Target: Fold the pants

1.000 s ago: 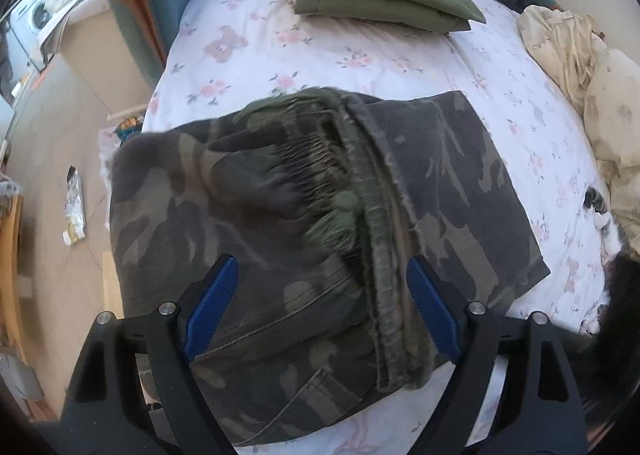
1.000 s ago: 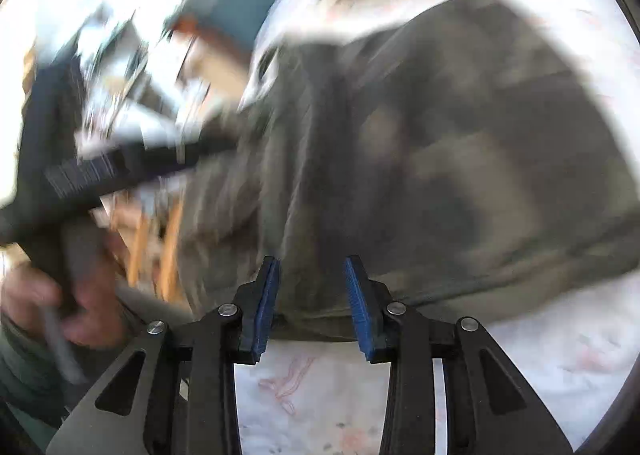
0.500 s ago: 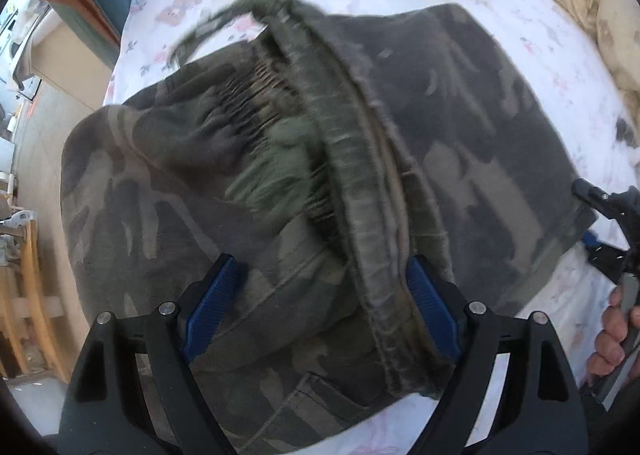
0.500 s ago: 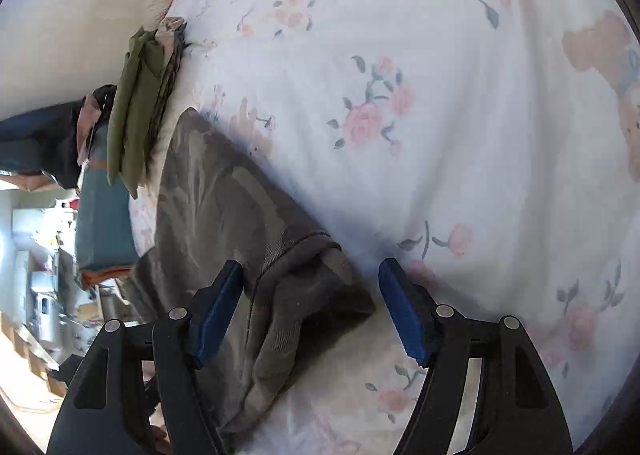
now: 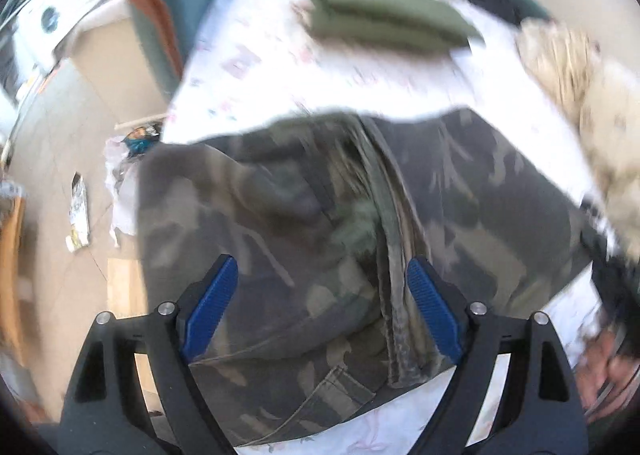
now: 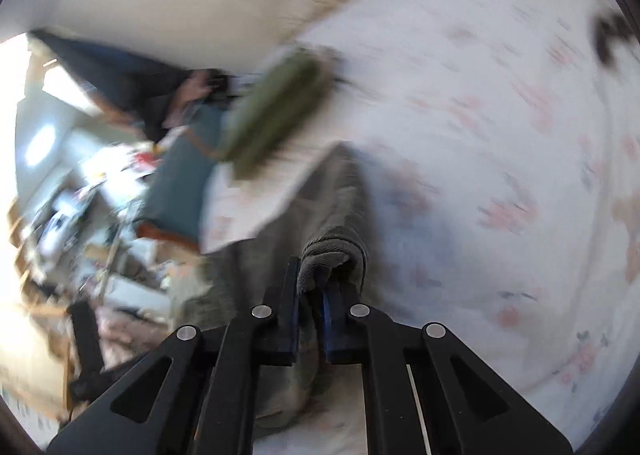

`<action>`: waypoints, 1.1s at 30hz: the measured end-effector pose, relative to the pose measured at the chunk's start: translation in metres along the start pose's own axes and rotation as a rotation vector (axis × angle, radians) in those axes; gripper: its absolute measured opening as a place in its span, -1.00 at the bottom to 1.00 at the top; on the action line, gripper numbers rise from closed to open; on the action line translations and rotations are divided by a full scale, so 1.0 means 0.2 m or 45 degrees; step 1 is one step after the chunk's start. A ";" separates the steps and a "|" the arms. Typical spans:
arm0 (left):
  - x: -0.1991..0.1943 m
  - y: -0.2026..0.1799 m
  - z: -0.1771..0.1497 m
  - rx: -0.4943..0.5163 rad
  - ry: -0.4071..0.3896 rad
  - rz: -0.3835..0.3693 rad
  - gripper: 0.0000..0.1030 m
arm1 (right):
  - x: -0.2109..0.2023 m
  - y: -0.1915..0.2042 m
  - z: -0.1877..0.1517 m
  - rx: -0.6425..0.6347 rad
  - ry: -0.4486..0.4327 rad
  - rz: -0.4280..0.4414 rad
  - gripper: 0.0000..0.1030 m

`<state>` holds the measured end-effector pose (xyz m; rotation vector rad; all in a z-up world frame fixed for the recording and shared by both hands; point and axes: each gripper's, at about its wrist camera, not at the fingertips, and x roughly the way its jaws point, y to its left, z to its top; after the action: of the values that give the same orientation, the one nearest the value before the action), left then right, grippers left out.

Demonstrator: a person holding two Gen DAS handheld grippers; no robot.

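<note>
A: Camouflage cotton, dark green and brown: these are the camouflage pants [image 5: 460, 215]. They lie folded near the front edge of the bed [image 5: 280, 55], and one part hangs over its left edge, above the floor [image 5: 60, 159].

B: How does the fabric look?

A: A thick waistband seam [image 5: 394, 255] runs across the top layer, and beside it the cloth is gathered in small pleats. A pocket flap shows near the front edge.

B: And the left gripper [image 5: 324, 311]?

A: Its blue pads stand wide apart above the pants. I cannot tell if they touch the cloth; nothing is pinched.

B: The right gripper [image 6: 312, 315]?

A: Its jaws are closing, and a rolled corner of the pants [image 6: 336, 251] is already squeezed between the narrow pads. This corner is at the right side of the garment, over the flowered sheet [image 6: 500, 175].

B: Anything else on the bed?

A: Folded olive pants [image 5: 384, 19] lie toward the far edge, well apart.
</note>
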<state>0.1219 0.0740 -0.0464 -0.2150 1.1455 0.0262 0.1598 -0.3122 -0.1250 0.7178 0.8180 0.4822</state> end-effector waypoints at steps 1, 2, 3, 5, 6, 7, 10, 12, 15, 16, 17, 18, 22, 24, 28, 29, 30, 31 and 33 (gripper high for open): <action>-0.02 0.02 0.04 -0.027 -0.002 -0.009 0.64 | 0.00 0.07 0.00 -0.059 0.004 0.053 -0.84; -0.04 0.03 0.06 -0.051 -0.002 -0.020 0.64 | -0.01 0.12 -0.01 -0.092 0.008 0.095 -0.84; -0.06 0.04 0.10 -0.082 -0.001 -0.043 0.64 | -0.01 0.16 -0.02 -0.126 0.015 0.131 -0.84; -0.10 0.02 0.17 -0.138 -0.008 -0.115 0.64 | 0.00 0.25 -0.05 -0.212 0.046 0.194 -0.85; -0.11 0.00 0.22 -0.157 -0.006 -0.142 0.64 | 0.01 0.29 -0.06 -0.248 0.063 0.221 -0.86; -0.11 -0.04 0.26 -0.160 0.007 -0.160 0.64 | 0.02 0.33 -0.07 -0.285 0.079 0.247 -0.86; -0.08 -0.23 0.40 -0.093 0.043 -0.191 0.64 | 0.04 0.40 -0.12 -0.359 0.128 0.304 -0.86; -0.03 -0.37 0.48 -0.032 0.077 -0.214 0.64 | 0.06 0.43 -0.14 -0.390 0.161 0.343 -0.86; 0.06 -0.52 0.58 0.028 0.126 -0.217 0.61 | 0.08 0.48 -0.19 -0.465 0.224 0.379 -0.86; 0.08 -0.56 0.62 0.028 0.119 -0.221 0.60 | 0.09 0.50 -0.22 -0.492 0.250 0.388 -0.86; 0.08 -0.57 0.64 0.032 0.117 -0.226 0.60 | 0.11 0.51 -0.23 -0.506 0.271 0.397 -0.86; 0.11 -0.59 0.66 0.046 0.118 -0.223 0.60 | 0.11 0.51 -0.24 -0.522 0.286 0.400 -0.86; 0.13 -0.56 0.66 0.102 0.132 -0.181 -0.27 | 0.13 0.56 -0.30 -0.581 0.359 0.447 -0.86; 0.12 -0.51 0.64 0.140 0.143 -0.147 -0.80 | 0.12 0.58 -0.32 -0.612 0.373 0.468 -0.86; -0.05 -0.39 0.59 0.219 0.063 -0.133 -0.90 | 0.11 0.65 -0.35 -0.635 0.391 0.519 -0.86; -0.09 -0.35 0.58 0.209 0.049 -0.139 -0.90 | 0.10 0.68 -0.36 -0.649 0.391 0.533 -0.86; -0.16 -0.28 0.56 0.193 0.025 -0.141 -0.91 | 0.10 0.71 -0.38 -0.665 0.397 0.540 -0.86; -0.21 -0.23 0.55 0.184 0.008 -0.138 -0.91 | 0.09 0.76 -0.41 -0.698 0.407 0.557 -0.87; -0.27 -0.11 0.52 0.170 -0.022 -0.123 -0.91 | 0.12 0.83 -0.46 -0.728 0.444 0.581 -0.86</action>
<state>0.1961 0.0765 0.0478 -0.1513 1.1142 -0.1335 0.0814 -0.1507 -0.0591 0.2795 0.7817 1.2219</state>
